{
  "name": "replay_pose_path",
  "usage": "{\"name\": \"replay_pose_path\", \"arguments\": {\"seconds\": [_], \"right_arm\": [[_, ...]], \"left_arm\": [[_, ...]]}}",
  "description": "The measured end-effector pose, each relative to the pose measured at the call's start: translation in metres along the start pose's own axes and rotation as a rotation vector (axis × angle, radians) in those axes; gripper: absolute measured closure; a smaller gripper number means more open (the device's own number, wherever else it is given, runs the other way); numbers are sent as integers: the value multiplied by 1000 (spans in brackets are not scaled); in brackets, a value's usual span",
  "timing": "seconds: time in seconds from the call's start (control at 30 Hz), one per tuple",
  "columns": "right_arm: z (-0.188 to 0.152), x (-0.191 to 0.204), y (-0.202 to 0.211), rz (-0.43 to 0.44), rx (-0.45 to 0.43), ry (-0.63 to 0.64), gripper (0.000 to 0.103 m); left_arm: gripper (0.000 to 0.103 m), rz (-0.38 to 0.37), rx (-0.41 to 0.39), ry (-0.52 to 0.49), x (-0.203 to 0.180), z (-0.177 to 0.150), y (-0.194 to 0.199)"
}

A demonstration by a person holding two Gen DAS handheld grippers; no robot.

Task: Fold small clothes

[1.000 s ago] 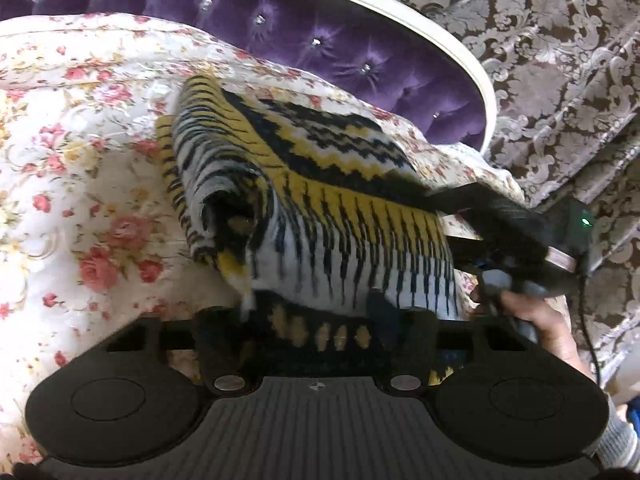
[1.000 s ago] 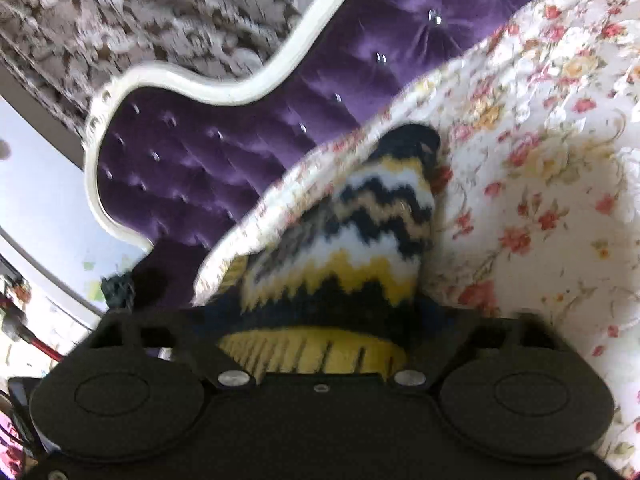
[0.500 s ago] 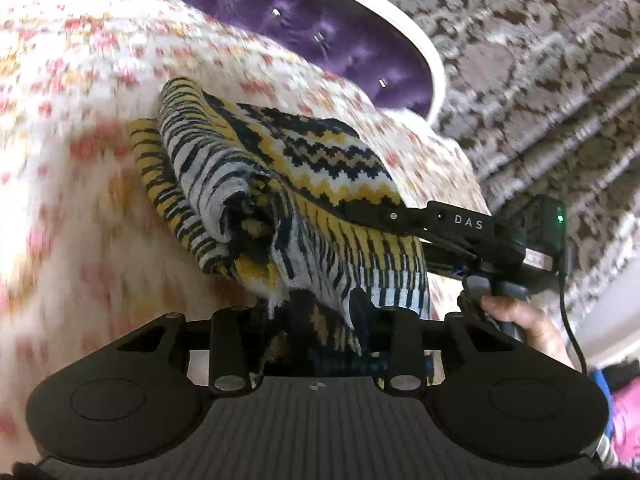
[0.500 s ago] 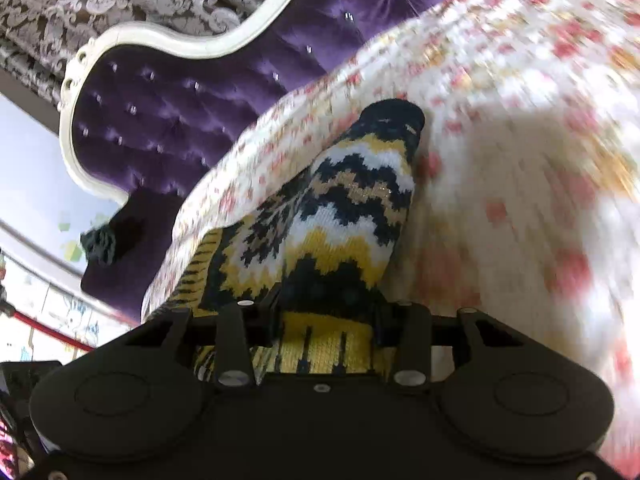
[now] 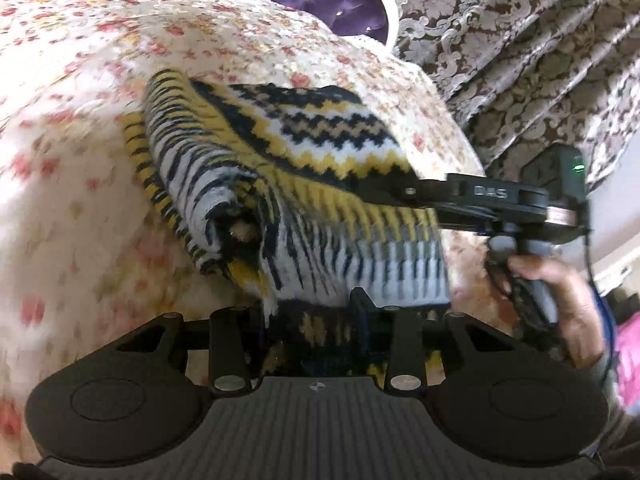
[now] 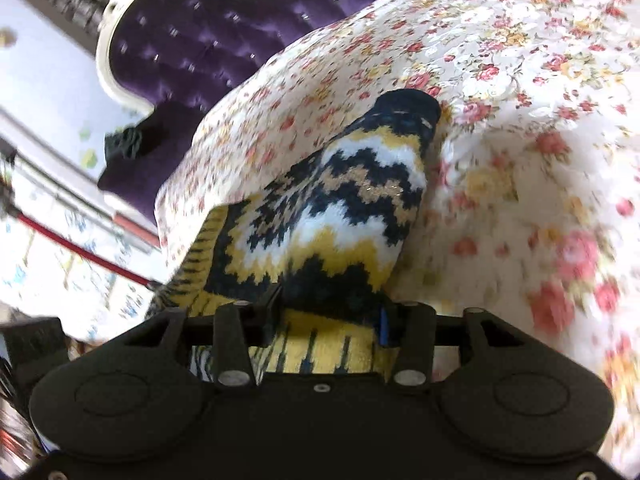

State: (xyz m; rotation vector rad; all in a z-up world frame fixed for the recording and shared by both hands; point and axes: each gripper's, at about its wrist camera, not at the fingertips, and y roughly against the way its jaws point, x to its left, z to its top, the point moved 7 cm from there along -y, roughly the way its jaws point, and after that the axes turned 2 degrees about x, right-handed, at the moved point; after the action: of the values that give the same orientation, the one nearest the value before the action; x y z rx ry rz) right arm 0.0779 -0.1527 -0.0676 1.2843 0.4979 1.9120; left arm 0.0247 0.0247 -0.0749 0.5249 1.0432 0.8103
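Gripping the knitted garment [image 5: 320, 148] by its near edge, both clenched on it: left hand-held gripper [image 5: 316, 320], right hand-held gripper [image 6: 328, 312], right jaws just eased wider. Hanging forward over the floral bed [image 5: 80, 200], long axis running away from both, neither nearer.
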Motion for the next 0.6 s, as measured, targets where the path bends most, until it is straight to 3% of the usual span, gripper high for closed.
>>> {"name": "replay_pose_path", "arguments": {"seconds": [0.13, 0.23, 0.3, 0.4, 0.6], "right_arm": [[-22, 5, 11, -98, -50, 74, 33], [-34, 4, 19, -172, -104, 97, 23], [-41, 2, 23, -207, -133, 103, 18], [-52, 1, 27, -230, -162, 97, 13], [-68, 6, 34, -274, -170, 142, 6]], "left_arm": [[60, 101, -48, -21, 5, -10, 2], [50, 153, -97, -40, 3, -15, 12], [43, 225, -144, -78, 1, -20, 22], [40, 324, -221, -128, -7, -21, 34], [33, 366, -331, -176, -25, -9, 49]]}}
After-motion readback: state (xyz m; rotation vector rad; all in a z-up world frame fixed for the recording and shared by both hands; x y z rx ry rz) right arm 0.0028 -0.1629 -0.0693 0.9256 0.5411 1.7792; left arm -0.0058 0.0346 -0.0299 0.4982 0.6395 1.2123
